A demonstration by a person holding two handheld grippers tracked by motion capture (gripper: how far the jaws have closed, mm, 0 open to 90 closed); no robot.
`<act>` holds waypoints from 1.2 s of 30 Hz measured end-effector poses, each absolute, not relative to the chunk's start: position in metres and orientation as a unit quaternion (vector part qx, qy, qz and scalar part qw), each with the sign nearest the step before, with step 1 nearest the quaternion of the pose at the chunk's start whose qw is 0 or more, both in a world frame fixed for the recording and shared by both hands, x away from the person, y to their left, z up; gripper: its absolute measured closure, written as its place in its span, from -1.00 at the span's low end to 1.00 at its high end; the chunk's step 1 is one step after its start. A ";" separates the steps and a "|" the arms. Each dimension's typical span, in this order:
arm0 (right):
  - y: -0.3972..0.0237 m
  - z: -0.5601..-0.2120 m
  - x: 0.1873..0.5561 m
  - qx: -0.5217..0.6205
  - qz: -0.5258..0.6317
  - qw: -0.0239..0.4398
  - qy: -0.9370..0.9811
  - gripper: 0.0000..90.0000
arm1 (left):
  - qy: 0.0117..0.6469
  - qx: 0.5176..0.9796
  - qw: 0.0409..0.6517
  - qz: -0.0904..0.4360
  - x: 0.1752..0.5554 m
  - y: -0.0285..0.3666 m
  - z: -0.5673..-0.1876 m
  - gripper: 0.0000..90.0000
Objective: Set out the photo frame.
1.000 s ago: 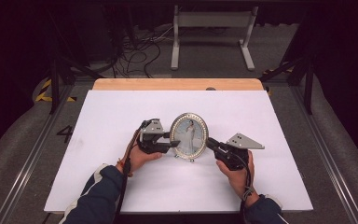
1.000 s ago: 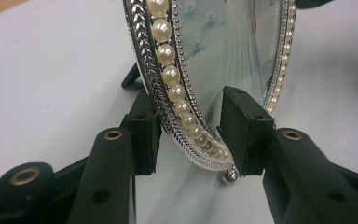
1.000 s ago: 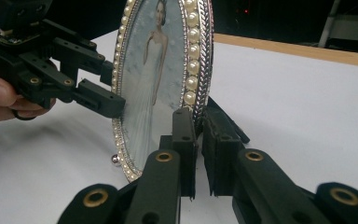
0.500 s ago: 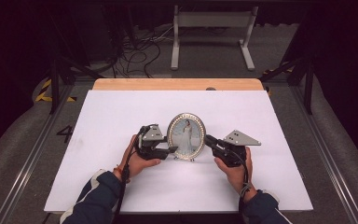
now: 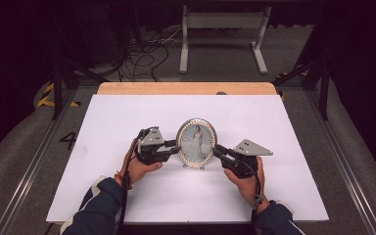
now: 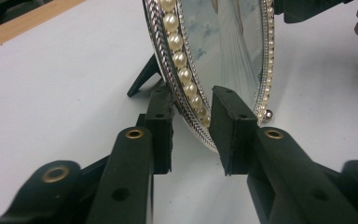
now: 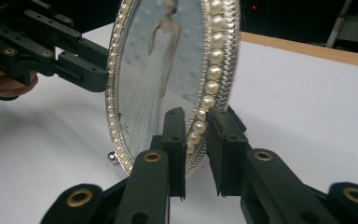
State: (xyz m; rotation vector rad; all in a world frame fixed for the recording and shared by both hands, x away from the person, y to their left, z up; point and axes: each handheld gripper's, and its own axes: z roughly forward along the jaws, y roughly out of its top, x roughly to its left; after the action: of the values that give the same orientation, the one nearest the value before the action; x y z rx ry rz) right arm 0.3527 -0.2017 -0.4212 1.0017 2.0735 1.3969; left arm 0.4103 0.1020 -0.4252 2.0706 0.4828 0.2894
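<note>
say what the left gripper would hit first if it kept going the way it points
The left gripper points at the oval picture frame; its pearl rim already sits between the jaws. Pushing on, it would likely shove the frame toward the right gripper.

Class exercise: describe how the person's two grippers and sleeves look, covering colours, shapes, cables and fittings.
Both the left gripper and the right gripper are black, each topped by a grey three-cornered plate. Their jaws are blocky black bars with brass-ringed holes. A black cable trails from each. The sleeves are dark navy with white trim.
</note>
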 end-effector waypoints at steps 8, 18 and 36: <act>-0.200 -0.422 0.353 0.360 0.503 0.232 0.751 0.74 | 0.199 0.847 0.478 0.117 0.410 0.102 -0.425 0.63; -0.199 -0.421 0.357 0.355 0.504 0.235 0.752 0.73 | 0.194 0.860 0.455 0.125 0.405 0.101 -0.428 0.67; -0.200 -0.421 0.357 0.344 0.491 0.245 0.762 0.68 | 0.194 0.855 0.462 0.135 0.404 0.101 -0.427 0.64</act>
State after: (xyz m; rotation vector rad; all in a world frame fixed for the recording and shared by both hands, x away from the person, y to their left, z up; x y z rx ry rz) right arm 0.3574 -0.2002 -0.4208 0.9382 2.0811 1.3401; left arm 0.4042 0.1013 -0.4272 2.1029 0.4777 0.3316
